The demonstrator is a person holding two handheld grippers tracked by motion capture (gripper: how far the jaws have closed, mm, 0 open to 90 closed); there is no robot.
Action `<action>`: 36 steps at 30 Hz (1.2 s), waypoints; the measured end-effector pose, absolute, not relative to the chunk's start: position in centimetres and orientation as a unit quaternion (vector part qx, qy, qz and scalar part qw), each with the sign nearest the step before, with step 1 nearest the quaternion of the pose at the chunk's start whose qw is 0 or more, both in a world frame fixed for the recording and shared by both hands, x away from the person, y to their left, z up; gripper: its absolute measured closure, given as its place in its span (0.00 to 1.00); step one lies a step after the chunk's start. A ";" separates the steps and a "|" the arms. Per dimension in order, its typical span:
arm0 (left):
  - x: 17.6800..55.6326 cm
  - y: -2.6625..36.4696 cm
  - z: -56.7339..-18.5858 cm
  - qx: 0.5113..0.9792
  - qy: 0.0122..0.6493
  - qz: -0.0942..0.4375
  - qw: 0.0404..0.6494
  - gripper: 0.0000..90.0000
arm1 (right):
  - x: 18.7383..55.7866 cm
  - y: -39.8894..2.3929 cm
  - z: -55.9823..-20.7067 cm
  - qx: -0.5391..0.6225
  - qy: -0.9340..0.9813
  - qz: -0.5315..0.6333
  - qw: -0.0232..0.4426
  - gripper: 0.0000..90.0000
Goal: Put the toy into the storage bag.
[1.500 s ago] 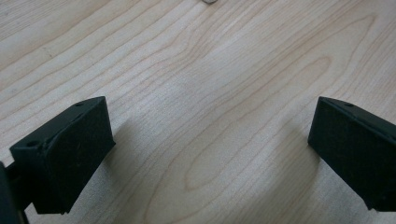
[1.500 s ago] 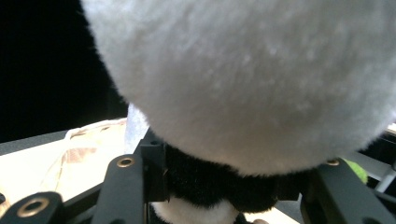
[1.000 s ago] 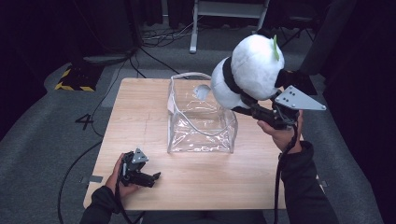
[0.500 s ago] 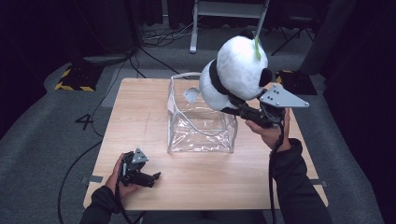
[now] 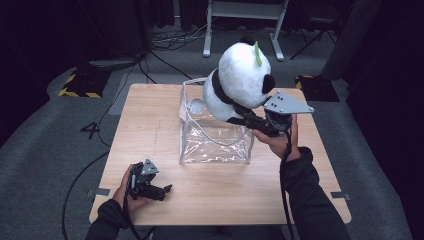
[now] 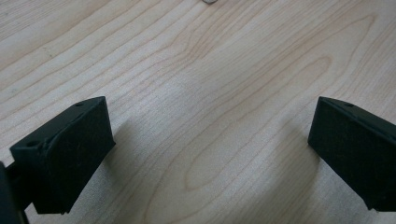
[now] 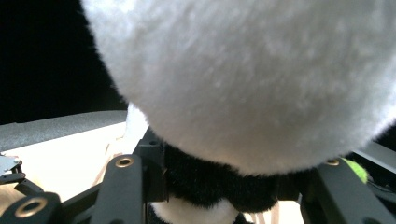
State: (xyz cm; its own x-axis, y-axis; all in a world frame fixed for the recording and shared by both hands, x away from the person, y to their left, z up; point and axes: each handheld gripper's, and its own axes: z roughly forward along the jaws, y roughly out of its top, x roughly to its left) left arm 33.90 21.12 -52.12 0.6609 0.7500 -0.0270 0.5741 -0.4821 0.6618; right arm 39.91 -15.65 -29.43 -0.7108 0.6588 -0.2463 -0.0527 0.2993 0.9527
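A: High view first: where is the toy panda (image 5: 240,80)?

B: Up in the air over the clear plastic bag (image 5: 215,135), which stands open on the bench (image 5: 300,200). Its lower body hangs at the bag's mouth, near the back right corner, and its head tilts toward the right side of that picture. A green leaf (image 5: 257,54) sticks up from the head.

A: What is holding it?

B: The right tongs (image 5: 240,117). They come in from the right, and the jaws are clamped on the black band of fur below the white head. In the right gripper view the white fur (image 7: 252,79) bulges over the jaws, and the black fur (image 7: 219,182) sits squeezed between them.

A: Is the toy touching the bag?

B: I cannot tell. The bottom of the body overlaps the bag's rim in the high view, but whether it rests on the plastic is unclear.

A: And the other hand?

B: The left tongs (image 5: 162,190) lie low at the near left part of the bench, held in the left hand (image 5: 127,192), well apart from the bag. Their jaws stand wide apart with nothing between them; the left gripper view shows bare wood grain (image 6: 210,116) in the gap.

A: Anything around the bench?

B: Grey carpet (image 5: 45,150), with cables (image 5: 165,50) on it.
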 end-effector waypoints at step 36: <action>33.9 21.1 -52.1 0.850 0.389 0.134 0.328 0.00 | 42.5 -12.6 -33.5 0.222 0.801 0.478 0.285 0.53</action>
State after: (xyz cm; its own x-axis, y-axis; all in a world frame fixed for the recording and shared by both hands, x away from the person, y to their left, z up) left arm 33.90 21.12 -52.11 0.6609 0.7500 -0.0265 0.5741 -0.4824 0.6616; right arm 42.52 -12.64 -33.54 -0.7388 0.6281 -0.2445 0.0828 0.4446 0.8919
